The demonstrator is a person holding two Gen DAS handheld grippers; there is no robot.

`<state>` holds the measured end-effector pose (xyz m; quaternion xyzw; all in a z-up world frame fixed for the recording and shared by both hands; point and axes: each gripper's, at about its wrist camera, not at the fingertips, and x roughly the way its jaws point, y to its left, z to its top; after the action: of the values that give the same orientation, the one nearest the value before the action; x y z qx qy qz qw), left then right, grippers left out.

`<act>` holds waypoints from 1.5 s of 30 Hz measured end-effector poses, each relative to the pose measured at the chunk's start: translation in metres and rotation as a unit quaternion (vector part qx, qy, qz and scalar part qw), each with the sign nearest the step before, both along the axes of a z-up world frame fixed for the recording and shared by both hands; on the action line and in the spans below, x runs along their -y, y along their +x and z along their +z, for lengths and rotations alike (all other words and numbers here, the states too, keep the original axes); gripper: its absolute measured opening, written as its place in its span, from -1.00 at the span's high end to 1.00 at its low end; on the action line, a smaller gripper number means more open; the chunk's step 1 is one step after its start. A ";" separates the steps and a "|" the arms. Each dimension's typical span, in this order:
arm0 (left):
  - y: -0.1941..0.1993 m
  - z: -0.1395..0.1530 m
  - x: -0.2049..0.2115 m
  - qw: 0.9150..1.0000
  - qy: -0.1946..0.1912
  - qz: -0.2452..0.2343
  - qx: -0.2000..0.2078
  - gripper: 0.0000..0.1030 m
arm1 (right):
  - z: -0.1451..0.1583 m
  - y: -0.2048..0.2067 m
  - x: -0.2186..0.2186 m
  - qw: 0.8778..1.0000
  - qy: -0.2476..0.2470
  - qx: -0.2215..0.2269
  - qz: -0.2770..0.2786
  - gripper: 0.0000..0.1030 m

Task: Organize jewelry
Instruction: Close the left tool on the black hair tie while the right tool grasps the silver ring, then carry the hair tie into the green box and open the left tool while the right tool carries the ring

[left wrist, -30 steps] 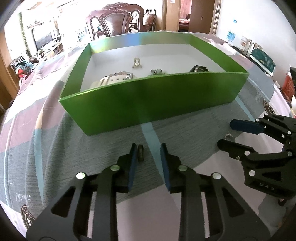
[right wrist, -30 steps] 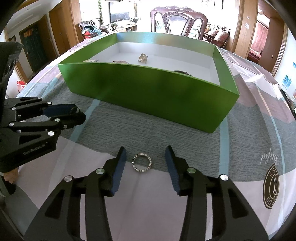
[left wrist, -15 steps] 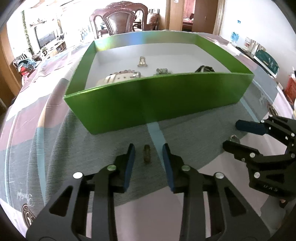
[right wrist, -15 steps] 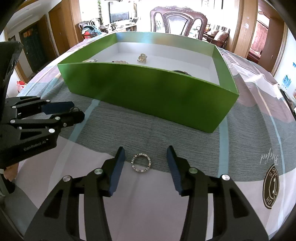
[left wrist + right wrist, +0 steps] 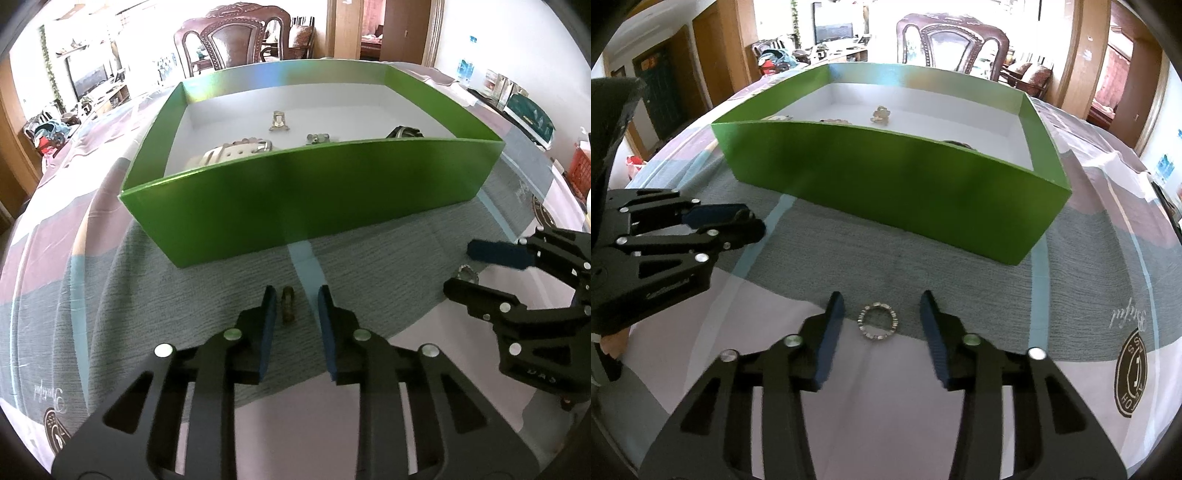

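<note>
The ring lies flat on the cloth, its hole facing up, between the pads of the right gripper. The jaws are closing, but the pads are still apart from it on both sides. A small dark piece lies on the cloth with its long axis pointing away toward the green box. It sits between the closing jaws of the left gripper, nearer the left pad, not pressed.
</note>
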<state>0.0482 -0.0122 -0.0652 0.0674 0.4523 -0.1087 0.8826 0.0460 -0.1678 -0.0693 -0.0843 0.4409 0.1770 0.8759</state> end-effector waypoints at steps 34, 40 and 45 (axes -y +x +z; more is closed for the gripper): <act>-0.002 0.010 -0.003 1.000 -0.012 0.012 0.013 0.88 | 0.000 -0.005 0.000 1.000 0.002 0.001 0.010 0.59; -0.001 0.008 -0.002 1.000 -0.010 0.011 0.010 0.88 | 0.000 -0.001 0.005 1.000 0.001 0.002 -0.011 0.59; 0.000 0.007 -0.003 1.000 -0.009 0.012 0.008 0.88 | 0.000 -0.001 0.005 1.000 -0.002 0.004 -0.012 0.59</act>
<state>0.0479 -0.0092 -0.0579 0.0551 0.4446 -0.1020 0.8882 0.0447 -0.1725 -0.0690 -0.0816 0.4388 0.1648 0.8796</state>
